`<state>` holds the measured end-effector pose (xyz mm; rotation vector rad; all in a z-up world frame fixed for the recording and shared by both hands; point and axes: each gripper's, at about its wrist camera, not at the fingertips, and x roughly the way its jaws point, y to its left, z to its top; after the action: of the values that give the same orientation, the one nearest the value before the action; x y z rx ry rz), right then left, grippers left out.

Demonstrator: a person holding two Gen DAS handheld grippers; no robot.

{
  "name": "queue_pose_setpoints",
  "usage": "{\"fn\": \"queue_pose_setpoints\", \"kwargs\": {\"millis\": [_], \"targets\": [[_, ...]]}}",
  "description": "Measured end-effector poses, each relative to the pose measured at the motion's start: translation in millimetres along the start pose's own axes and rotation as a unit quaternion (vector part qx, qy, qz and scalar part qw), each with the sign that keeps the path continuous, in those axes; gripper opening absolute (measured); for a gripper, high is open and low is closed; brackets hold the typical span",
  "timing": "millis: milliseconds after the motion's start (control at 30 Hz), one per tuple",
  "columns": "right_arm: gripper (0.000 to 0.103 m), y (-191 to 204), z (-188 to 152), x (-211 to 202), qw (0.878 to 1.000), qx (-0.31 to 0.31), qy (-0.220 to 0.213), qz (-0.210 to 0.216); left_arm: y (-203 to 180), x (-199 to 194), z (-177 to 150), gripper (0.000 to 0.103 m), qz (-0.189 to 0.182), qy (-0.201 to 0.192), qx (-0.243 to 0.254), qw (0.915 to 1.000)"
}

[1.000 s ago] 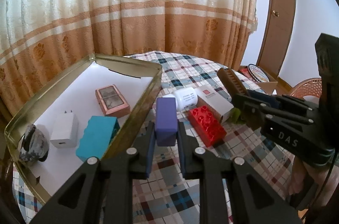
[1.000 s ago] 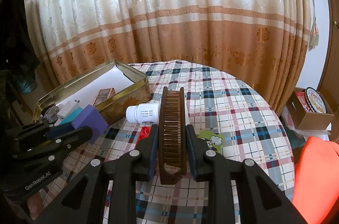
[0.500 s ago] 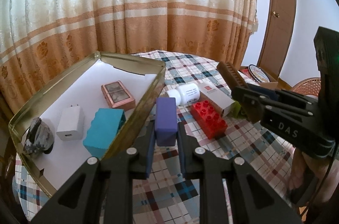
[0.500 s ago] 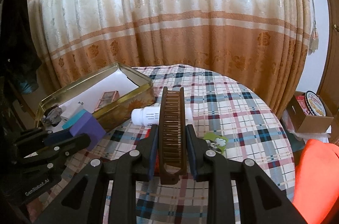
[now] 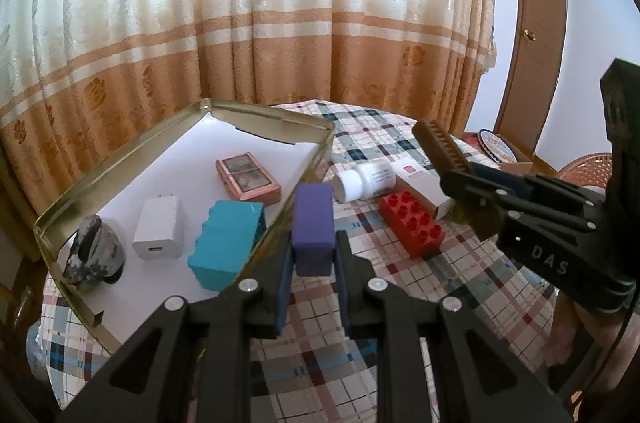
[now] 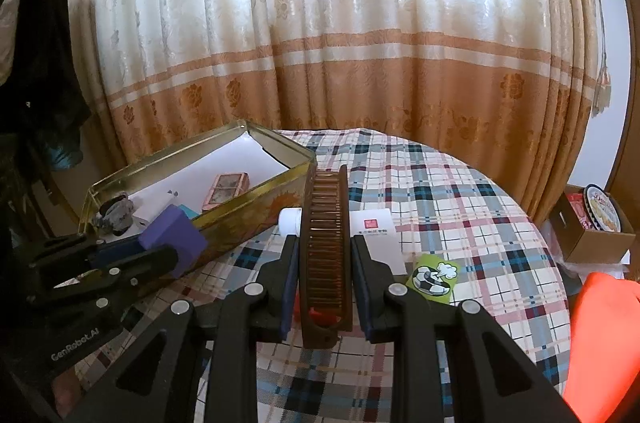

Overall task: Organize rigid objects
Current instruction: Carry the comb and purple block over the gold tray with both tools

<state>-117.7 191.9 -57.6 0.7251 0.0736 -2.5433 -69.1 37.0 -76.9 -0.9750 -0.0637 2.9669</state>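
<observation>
My left gripper (image 5: 313,247) is shut on a purple block (image 5: 312,226), held above the checked tablecloth just right of the gold tin (image 5: 132,159). In the tin lie a teal block (image 5: 226,249), a white charger (image 5: 157,227), a pink case (image 5: 248,177) and a grey stone (image 5: 94,255). My right gripper (image 6: 325,255) is shut on a brown comb (image 6: 326,255), which points away from me. On the cloth lie a red brick (image 5: 412,225), a white bottle (image 5: 364,179) and a white box (image 5: 420,183). The left gripper with its purple block (image 6: 172,237) shows at the left of the right wrist view.
A green sticker card (image 6: 434,277) lies on the cloth right of the comb. Patterned curtains hang behind the round table. A cardboard box (image 6: 592,227) with a round tin sits on the floor at right, an orange cloth (image 6: 600,335) nearer. A wooden door (image 5: 536,35) stands far right.
Both views have drawn back and up a little from the table; the tin and loose objects sit slightly lower and farther. Both grips are unchanged.
</observation>
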Motion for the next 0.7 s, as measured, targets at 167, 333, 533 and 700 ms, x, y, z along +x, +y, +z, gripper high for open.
{"fn": "queue_pose_setpoints", "kwargs": {"millis": [167,333,533,700], "targets": [[0.028,14,0,-1,1.000,-0.014,-0.002,0.008,5,-2,-3,0.018,0.005,0.000,-0.006,1.0000],[0.028,19,-2,-2,1.000,-0.010,-0.006,0.020,7,-4,-3,0.018,0.007,-0.002,-0.006,1.0000],[0.028,21,-2,-5,1.000,-0.010,-0.012,0.022,9,-6,-4,0.018,0.008,-0.005,-0.009,0.9999],[0.028,25,-2,-5,0.999,-0.015,-0.014,0.025,11,-7,-6,0.018,0.007,-0.004,-0.013,0.9999]]}}
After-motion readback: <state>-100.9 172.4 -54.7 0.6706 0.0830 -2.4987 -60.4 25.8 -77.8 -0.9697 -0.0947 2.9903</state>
